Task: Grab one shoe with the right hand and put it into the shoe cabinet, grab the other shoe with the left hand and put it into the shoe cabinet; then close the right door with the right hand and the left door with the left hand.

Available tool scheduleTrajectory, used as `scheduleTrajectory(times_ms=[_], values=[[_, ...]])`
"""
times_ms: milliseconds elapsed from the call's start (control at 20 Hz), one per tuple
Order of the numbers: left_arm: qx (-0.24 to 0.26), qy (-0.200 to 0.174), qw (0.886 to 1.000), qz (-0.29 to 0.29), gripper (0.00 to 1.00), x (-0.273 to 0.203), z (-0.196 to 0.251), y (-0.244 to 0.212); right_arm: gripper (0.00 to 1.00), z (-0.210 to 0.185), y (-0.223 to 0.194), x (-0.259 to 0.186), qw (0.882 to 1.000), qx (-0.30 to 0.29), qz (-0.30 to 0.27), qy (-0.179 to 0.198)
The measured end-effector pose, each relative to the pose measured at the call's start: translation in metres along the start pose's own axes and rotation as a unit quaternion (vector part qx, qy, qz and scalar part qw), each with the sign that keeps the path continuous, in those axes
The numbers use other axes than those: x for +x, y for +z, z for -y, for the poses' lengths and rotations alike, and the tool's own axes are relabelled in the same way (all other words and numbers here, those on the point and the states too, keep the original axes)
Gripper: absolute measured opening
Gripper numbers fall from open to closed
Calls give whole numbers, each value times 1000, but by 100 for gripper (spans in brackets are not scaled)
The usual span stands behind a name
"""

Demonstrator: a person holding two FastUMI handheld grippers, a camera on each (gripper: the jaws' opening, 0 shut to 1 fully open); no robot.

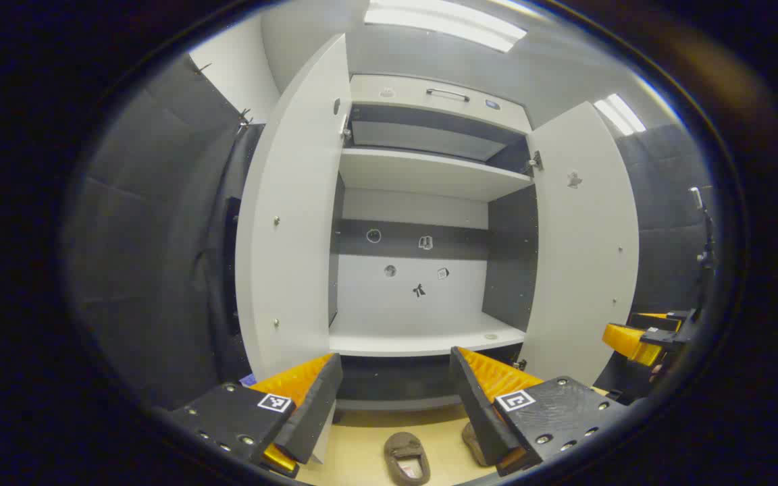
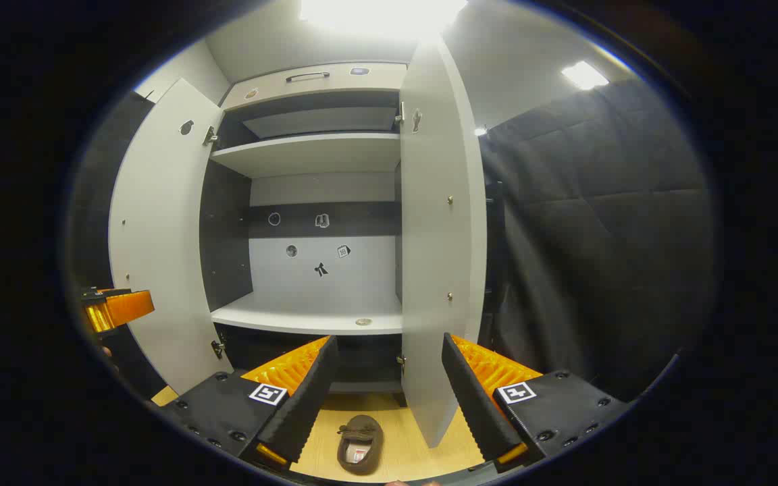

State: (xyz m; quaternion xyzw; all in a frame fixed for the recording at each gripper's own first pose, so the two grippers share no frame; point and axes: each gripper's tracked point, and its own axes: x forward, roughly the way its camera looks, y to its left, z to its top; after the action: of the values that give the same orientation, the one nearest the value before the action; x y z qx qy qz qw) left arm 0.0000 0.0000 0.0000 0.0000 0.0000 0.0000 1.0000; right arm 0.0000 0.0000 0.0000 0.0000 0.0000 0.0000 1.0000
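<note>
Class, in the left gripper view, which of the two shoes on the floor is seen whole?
The middle shoe, between the jaws; the other shoe is half hidden behind a jaw.

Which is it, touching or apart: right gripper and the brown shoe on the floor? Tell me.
Apart. The right gripper view shows the right gripper open above the brown shoe, with bare floor between shoe and both fingers.

A pale wooden floor [image 1: 362,442] carried a brown shoe [image 1: 407,457] lying in front of the open cabinet, with a second shoe [image 1: 473,442] just beside it. The cabinet's lower shelf [image 2: 308,317] held one small round object [image 2: 362,322]
</note>
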Motion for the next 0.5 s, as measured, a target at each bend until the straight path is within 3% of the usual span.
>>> scheduleTrajectory(times_ms=[50, 500], values=[[1, 2, 1000, 0, 93, -2, -2, 0, 94, -5, 0, 3, 1000, 0, -2, 4], [5, 18, 1000, 4, 93, -17, -15, -1, 97, -2, 8, 8, 1000, -12, -4, 7]])
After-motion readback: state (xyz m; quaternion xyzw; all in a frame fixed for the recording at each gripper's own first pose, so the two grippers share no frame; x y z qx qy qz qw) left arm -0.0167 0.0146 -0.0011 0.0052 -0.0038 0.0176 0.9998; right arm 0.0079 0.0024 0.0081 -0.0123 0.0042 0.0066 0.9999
